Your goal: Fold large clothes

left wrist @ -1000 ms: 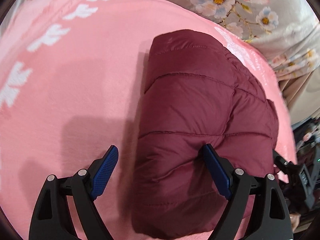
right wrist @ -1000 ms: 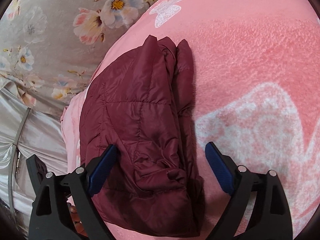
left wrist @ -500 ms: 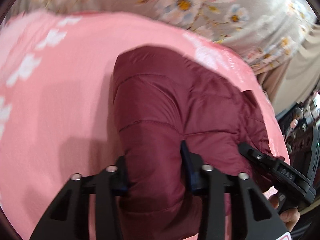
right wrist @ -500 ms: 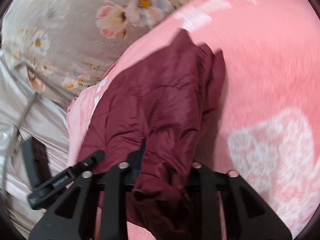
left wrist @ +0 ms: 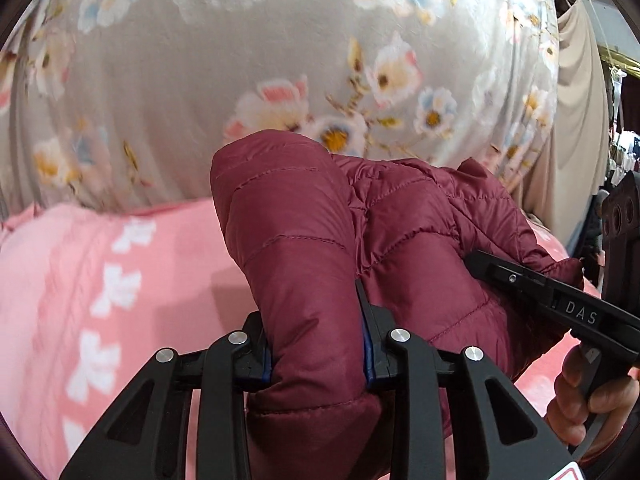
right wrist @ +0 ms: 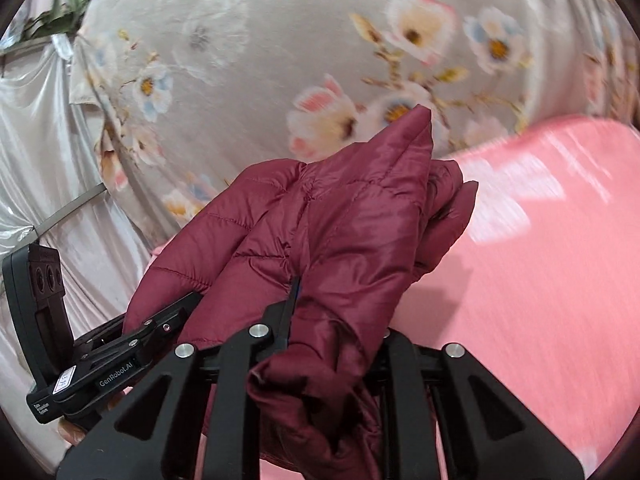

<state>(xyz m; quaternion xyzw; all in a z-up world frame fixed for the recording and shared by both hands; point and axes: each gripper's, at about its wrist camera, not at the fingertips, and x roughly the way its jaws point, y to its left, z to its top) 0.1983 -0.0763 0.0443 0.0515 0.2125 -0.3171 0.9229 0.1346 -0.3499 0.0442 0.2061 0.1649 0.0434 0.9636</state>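
Observation:
A folded maroon puffer jacket (left wrist: 420,232) hangs lifted above the pink blanket (left wrist: 100,280). My left gripper (left wrist: 312,320) pinches one thick folded edge of it, its jaws still closing on the padding. In the right wrist view, the same jacket (right wrist: 352,208) bunches up between the fingers of my right gripper (right wrist: 340,312), whose jaws are also still closing on the fabric. Each view shows the other gripper at the jacket's far side: the right gripper (left wrist: 560,300) and the left gripper (right wrist: 120,360). The pads are mostly buried in the cloth.
A grey floral sheet (left wrist: 240,60) fills the background behind the blanket. Silvery white fabric (right wrist: 48,152) hangs at the left in the right wrist view. A person's hand (left wrist: 580,400) grips the right gripper's handle. Beige curtain (left wrist: 576,120) at the far right.
Both grippers were open around the jacket's ends as it lay on the blanket. They have closed on it and lifted it, so the views tilt up toward the floral sheet.

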